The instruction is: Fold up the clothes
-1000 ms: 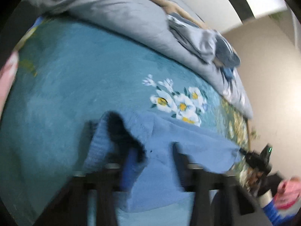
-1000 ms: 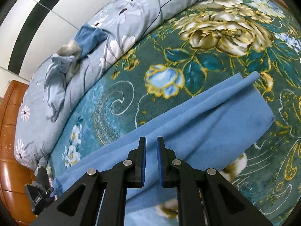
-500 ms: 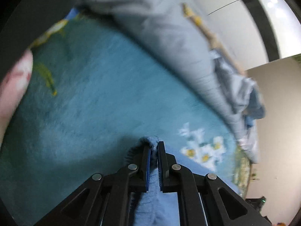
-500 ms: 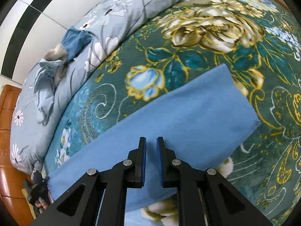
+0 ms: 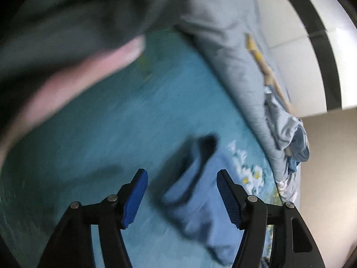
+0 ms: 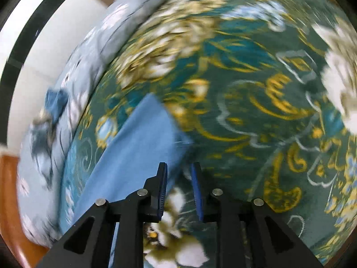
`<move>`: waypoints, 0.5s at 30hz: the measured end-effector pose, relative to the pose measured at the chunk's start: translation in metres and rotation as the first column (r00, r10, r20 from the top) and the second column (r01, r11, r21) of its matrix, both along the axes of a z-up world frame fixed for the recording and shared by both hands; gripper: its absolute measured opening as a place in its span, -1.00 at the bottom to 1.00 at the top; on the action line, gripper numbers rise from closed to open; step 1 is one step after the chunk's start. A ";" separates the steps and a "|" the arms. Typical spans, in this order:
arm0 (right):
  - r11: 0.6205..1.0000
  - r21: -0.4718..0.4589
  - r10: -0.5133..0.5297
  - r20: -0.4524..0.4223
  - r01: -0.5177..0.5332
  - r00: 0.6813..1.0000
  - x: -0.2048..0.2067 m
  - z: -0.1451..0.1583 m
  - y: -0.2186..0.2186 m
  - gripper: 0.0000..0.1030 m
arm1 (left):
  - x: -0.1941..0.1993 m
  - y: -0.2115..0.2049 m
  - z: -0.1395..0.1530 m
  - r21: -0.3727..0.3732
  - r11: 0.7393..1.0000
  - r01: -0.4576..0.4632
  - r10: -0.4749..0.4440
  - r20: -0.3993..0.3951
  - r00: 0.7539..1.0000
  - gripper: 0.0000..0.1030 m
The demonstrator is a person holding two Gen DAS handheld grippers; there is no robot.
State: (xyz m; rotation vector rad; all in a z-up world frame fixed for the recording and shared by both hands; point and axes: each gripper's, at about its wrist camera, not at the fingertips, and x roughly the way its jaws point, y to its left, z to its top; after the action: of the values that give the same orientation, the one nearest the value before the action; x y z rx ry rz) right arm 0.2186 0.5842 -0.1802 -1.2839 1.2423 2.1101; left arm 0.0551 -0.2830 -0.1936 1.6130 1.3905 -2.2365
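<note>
A: What had changed on the bed (image 6: 256, 102)?

B: The left tongs (image 5: 181, 197), clamped on the blue cloth (image 5: 198, 205) half a second earlier, stood wide apart, the rumpled end dropped between them on the teal blanket (image 5: 107, 138).

A: And to the right?

B: The right tongs (image 6: 178, 189) had parted slightly, empty, beside the cloth's flat corner. That fold appeared laid down; another likely remained.

Motion blur smears the blue cloth (image 5: 196, 203) in the left wrist view, so its folds cannot be read. A blurred hand (image 5: 67, 89) is cut off at the left edge. The floral blanket (image 6: 256, 89) pattern streaks in the right view.
</note>
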 end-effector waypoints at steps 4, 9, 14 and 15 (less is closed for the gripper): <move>0.994 -0.100 -0.060 -0.082 0.052 0.995 0.001 -0.013 0.008 -0.56 | 0.025 0.003 -0.018 0.110 0.991 -0.081 0.076 0.053 0.996 0.33; 0.983 -0.166 -0.105 -0.127 0.083 0.986 -0.009 -0.027 0.010 -0.55 | 0.033 0.010 -0.027 0.192 0.968 -0.159 0.149 0.064 0.987 0.37; 0.971 -0.217 -0.140 -0.166 0.103 0.976 -0.006 -0.033 0.014 -0.65 | 0.030 0.022 -0.035 0.171 0.974 -0.149 0.134 0.094 0.986 0.37; 0.969 -0.228 -0.139 -0.172 0.098 0.975 -0.007 -0.034 0.015 -0.73 | 0.030 0.022 -0.036 0.172 0.973 -0.156 0.142 0.092 0.986 0.37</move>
State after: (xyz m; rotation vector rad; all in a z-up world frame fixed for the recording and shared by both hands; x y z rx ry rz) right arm 0.2118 0.5994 -0.2146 -1.0830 1.6280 2.0924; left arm 0.0846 -0.2611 -0.2291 1.5676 1.6723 -1.9933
